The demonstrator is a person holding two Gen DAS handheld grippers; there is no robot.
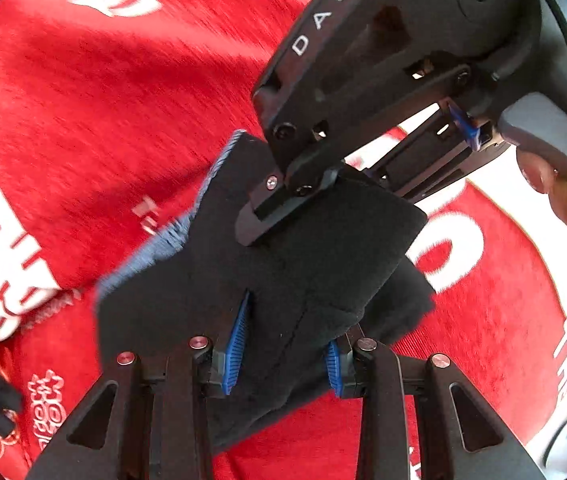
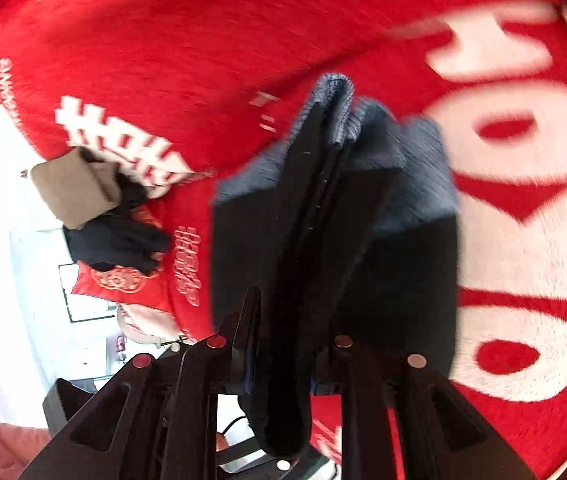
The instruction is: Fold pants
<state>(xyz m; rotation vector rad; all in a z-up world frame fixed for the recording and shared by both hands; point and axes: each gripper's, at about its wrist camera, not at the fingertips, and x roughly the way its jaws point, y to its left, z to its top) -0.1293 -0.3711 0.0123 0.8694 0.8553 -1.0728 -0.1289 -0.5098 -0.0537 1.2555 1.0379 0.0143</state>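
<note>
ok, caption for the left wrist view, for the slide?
Both tools, left and right, grip the dark pants above the red cloth.

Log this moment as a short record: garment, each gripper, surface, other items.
garment: dark pants with a grey-blue ribbed band, bunched and folded over, lifted off the surface
left gripper: shut on the pants, blue pads pressed into the cloth
right gripper: shut on the pants near the ribbed band; a hand holds its handle
surface: red cloth with large white lettering
other items: folded tan garment resting on a black garment, at the edge of the red cloth
image quality: motion blur in both views
</note>
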